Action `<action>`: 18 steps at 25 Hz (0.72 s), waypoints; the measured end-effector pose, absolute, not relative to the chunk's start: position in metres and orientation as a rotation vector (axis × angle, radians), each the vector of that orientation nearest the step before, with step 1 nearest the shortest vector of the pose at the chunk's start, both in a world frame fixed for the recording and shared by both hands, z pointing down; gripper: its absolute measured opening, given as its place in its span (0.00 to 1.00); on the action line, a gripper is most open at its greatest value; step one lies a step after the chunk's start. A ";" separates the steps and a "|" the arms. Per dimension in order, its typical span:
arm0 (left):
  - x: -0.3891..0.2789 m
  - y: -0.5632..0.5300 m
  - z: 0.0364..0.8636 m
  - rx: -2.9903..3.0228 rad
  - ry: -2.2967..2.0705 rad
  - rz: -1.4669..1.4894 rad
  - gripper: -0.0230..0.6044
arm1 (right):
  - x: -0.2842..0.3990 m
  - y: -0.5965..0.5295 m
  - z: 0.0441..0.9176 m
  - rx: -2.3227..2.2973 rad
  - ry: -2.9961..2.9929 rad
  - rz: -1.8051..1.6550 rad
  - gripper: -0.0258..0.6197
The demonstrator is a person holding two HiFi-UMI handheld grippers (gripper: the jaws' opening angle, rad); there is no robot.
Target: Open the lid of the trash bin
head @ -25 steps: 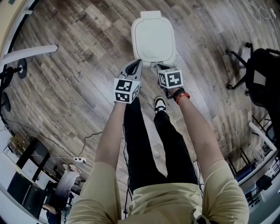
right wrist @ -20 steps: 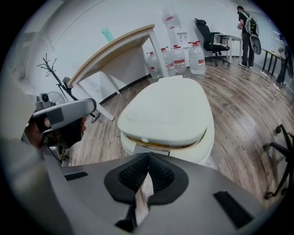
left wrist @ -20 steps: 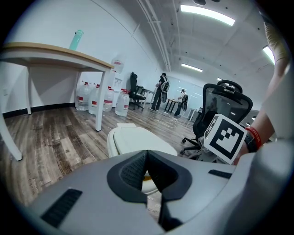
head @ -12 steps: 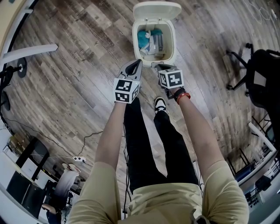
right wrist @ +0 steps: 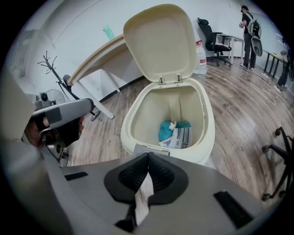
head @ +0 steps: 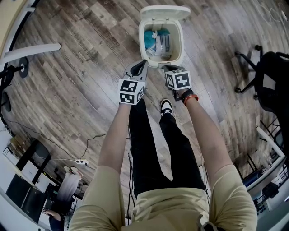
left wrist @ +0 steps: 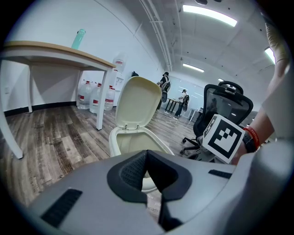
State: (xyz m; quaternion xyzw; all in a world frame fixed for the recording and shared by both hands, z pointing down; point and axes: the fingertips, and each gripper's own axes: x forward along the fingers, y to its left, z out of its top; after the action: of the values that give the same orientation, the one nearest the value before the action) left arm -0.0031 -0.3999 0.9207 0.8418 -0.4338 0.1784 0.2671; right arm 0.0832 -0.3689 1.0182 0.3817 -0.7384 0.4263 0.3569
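A cream trash bin (head: 179, 45) stands on the wood floor in front of me, its lid (head: 165, 11) tipped up and back on its hinges. Teal and white rubbish (right wrist: 174, 132) lies at the bottom. My right gripper (head: 168, 68) is shut, its tips just over the grey push plate (right wrist: 151, 148) on the bin's near rim. My left gripper (head: 140, 66) is shut too, empty, beside the bin's near left corner. In the left gripper view the bin (left wrist: 120, 136) and raised lid (left wrist: 137, 103) lie just beyond the closed jaws (left wrist: 146, 155).
A black office chair (head: 267, 76) stands at the right. A white desk leg (head: 31, 53) and a fan base (head: 20, 70) are at the left, with a cable (head: 67, 146) across the floor. My shoe (head: 166, 107) is below the grippers. Water bottles (left wrist: 92, 97) stand behind a table (left wrist: 55, 49).
The bin's lid has swung from flat shut to fully raised, showing the rubbish inside. Both grippers have stayed almost where they were at the near rim.
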 end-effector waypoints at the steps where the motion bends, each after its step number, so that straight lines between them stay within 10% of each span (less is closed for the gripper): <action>1: -0.003 -0.400 0.922 2.274 -1.164 0.488 0.07 | 0.087 -0.371 1.020 0.994 -1.890 1.095 0.07; 18: -0.009 -0.358 0.767 2.196 -1.208 0.470 0.07 | 0.124 -0.352 0.850 1.151 -1.914 1.135 0.07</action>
State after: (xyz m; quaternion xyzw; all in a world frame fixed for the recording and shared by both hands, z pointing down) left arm -0.0090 -0.3576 0.7673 0.8238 -0.4530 0.1763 0.2915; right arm 0.1237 -0.3525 0.8499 0.4364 -0.7257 0.4302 0.3127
